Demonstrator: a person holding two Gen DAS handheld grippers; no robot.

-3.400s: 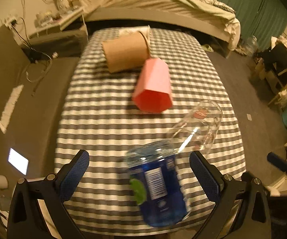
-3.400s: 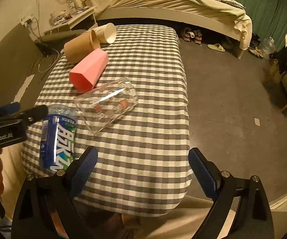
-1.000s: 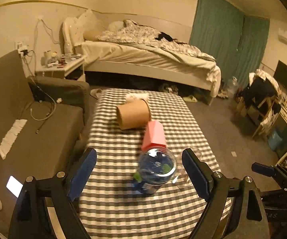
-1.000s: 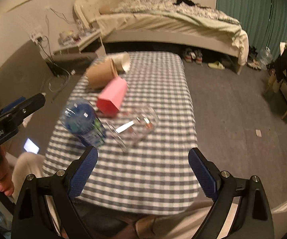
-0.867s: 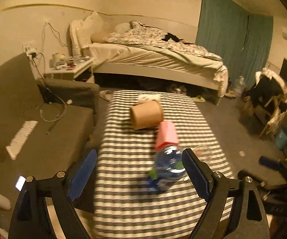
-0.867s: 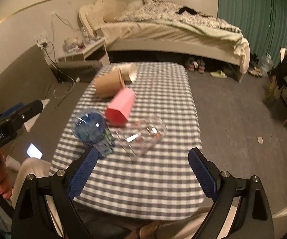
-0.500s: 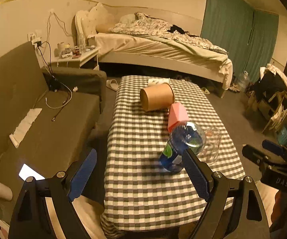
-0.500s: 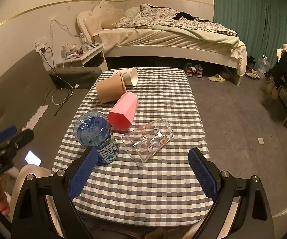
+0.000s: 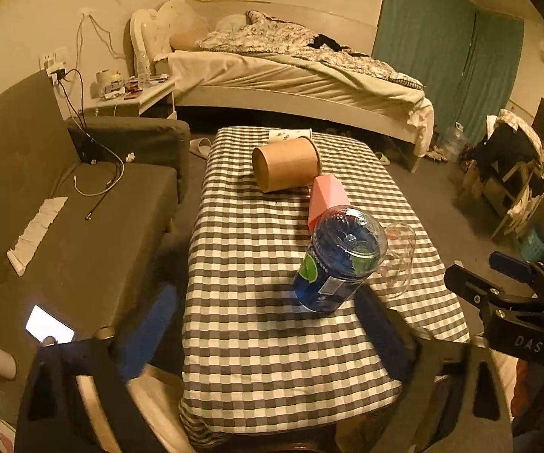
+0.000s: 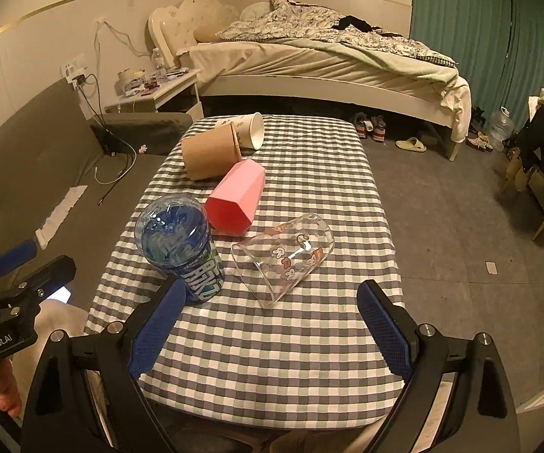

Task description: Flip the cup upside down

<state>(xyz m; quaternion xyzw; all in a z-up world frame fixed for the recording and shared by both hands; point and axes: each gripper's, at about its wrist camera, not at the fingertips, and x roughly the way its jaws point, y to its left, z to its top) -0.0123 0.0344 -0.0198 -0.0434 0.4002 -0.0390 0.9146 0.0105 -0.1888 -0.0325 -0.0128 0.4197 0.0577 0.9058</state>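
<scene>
Blue cup [image 10: 179, 245] stands base-up on the checked tabletop [image 10: 291, 347], nr its left edge, w/ clear glass [image 10: 283, 256] lying beside it. Left gripper [image 9: 264, 336] & right gripper [image 10: 268, 324]: jaws wide apart, holding nothing, back at the near edge.

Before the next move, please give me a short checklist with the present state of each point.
1. Blue cup stands on the table, base up: ok.
2. Left hand-held gripper open and holding nothing: ok.
3. Right hand-held gripper open and holding nothing: ok.
4. Other cups flipped: not ok. The glass cup, pink cup, brown cup and white cup all lie on their sides.
5. Free space around the glass cup for a grasp: ok on its right side; the blue cup is close on its left.
6. Glass cup steady, not rolling: cannot tell.
</scene>
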